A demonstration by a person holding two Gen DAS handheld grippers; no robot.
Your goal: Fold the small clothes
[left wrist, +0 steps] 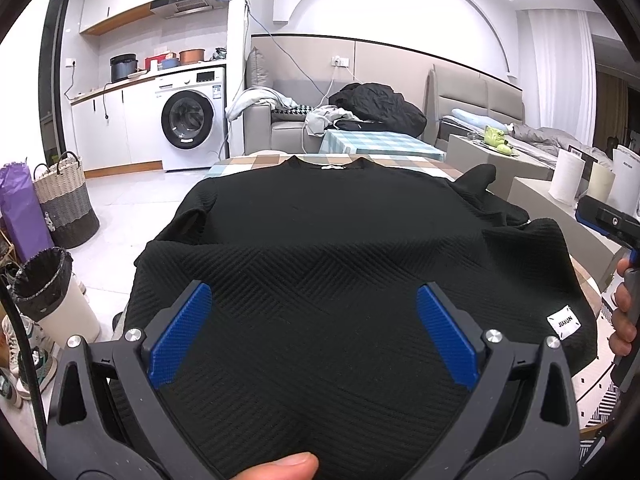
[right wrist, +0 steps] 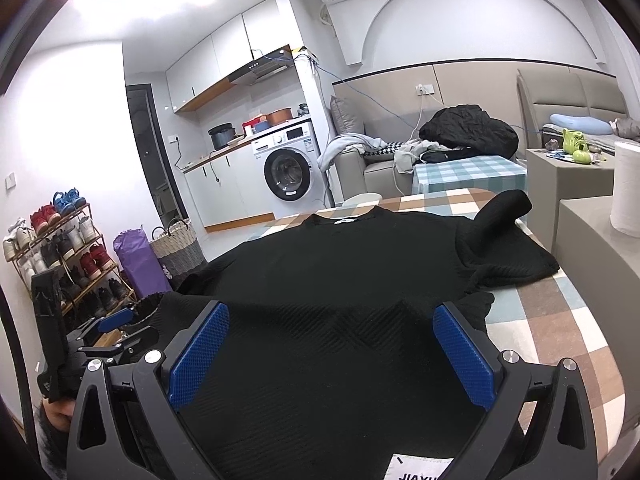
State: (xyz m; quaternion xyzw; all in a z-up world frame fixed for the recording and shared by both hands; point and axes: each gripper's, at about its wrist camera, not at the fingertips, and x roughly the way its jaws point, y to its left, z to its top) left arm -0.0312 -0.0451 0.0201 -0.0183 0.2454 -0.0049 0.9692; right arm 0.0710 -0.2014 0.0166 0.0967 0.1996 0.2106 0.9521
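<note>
Both hand-held grippers (left wrist: pixel 314 322) (right wrist: pixel 330 340) gape wide above a black top (left wrist: pixel 320 216) on the checked tablecloth (right wrist: pixel 560 340), washing machine (left wrist: pixel 192 118) beyond.

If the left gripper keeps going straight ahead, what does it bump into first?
Most likely the black sweater. The left gripper is open, low over its hem, pointing up the body toward the collar. Depth is hard to judge; it may skim above the fabric.

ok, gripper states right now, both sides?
Left gripper: open, over the black sweater, gripping nothing.
Right gripper: open, also over the sweater, gripping nothing.
</note>
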